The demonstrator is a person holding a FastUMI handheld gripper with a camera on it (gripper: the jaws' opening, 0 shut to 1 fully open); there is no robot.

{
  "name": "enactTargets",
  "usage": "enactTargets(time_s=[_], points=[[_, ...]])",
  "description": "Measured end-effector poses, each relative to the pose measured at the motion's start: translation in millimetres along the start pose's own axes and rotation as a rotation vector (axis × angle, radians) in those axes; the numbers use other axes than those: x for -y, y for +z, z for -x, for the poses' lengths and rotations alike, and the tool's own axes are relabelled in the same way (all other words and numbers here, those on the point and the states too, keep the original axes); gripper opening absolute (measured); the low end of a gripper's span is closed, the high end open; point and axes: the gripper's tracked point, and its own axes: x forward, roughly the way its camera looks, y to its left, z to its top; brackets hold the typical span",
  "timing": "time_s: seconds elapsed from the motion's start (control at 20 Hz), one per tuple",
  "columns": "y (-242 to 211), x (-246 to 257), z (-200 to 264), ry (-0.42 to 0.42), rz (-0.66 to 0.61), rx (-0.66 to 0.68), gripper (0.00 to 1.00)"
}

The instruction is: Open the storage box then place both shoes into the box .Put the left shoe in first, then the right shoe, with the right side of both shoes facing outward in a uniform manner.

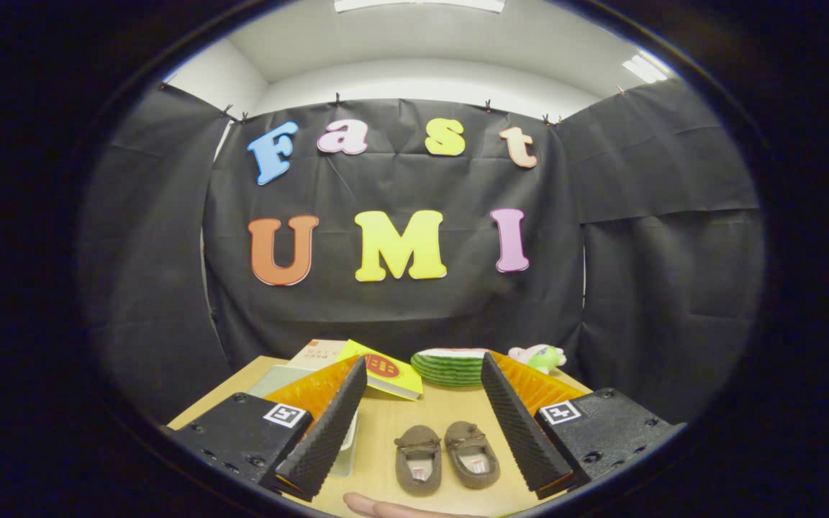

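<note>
Nearest the camera, a bit of a person's hand [393, 508] lies at the near edge of the wooden table [450, 410], just below the shoes. Two small brown slippers sit side by side on the tabletop between the fingers, toes pointing away: the left-lying shoe [418, 449] and the right-lying shoe [472, 454], close together and each showing a pale insole with a small label. Which one is the left shoe of the pair cannot be told. Held above the table, the gripper [425, 432] has its two black ribbed fingers [328, 424] spread wide apart, clasping nothing, with the slippers lying in the gap below. Partly hidden behind the left finger is a pale, translucent storage box [346, 446], its edge showing just beside the finger and more of it beyond; whether its lid is on cannot be told. Farther back on the table lie a yellow book [386, 370] with a red mark, a white booklet [321, 354] behind it, a watermelon-slice toy [450, 365], and a small pink-and-green plush toy [538, 356] near the far right corner.
</note>
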Motion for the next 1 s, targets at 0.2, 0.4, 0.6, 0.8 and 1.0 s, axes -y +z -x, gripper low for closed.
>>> enactTargets(time_s=[0.2,0.4,0.6,0.8,1.0], points=[[-16.7,-5.1,-23.4,0.001,0.054,-0.042,1.00],[-43.6,-16.2,-56.9,0.037,0.031,-0.143,1.00],[-78.8,-27.0,-99.6,0.097,0.015,-0.274,1.00],[-116.4,-29.8,-142.6,0.149,-0.042,-0.389,1.00],[-156.3,-58.7,-176.2,0.315,-0.202,-0.541,1.00]])
